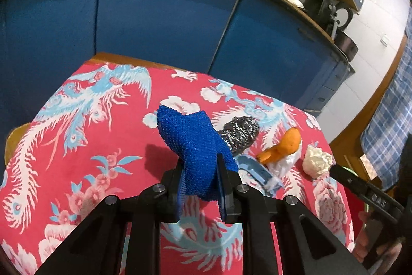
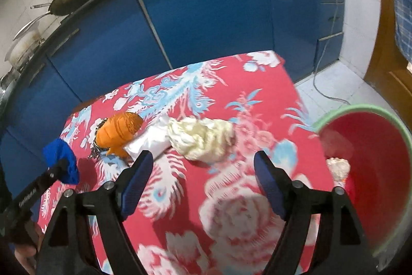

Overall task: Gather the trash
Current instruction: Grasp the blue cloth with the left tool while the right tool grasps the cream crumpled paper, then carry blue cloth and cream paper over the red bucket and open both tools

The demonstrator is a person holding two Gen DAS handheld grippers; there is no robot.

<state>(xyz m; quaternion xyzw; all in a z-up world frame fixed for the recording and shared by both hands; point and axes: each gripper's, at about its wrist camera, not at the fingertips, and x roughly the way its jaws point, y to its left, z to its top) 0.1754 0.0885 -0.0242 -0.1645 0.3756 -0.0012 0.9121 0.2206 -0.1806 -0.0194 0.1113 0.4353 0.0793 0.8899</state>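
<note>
Above the red cloth-covered table [image 1: 108,153] with its blue-and-white phoenix print, the left gripper [image 1: 199,181] has its blue pads clamped tight on a blue knitted scrub cloth [image 1: 193,146], which is lifted clear of the table and casts a shadow beneath it. Over on the right, the right gripper [image 2: 203,182] hangs with its jaws spread wide and nothing between them. Just ahead of it lies a crumpled cream-white paper wad [image 2: 200,138], touching a white plastic wrapper [image 2: 149,141]. An orange peel-like scrap [image 2: 118,130] sits on that wrapper, and a steel-wool scourer [image 1: 239,133] rests behind. At the table's right edge stands a red bucket with a green rim [image 2: 373,146], with a pale crumpled wad [image 2: 338,168] inside.
</note>
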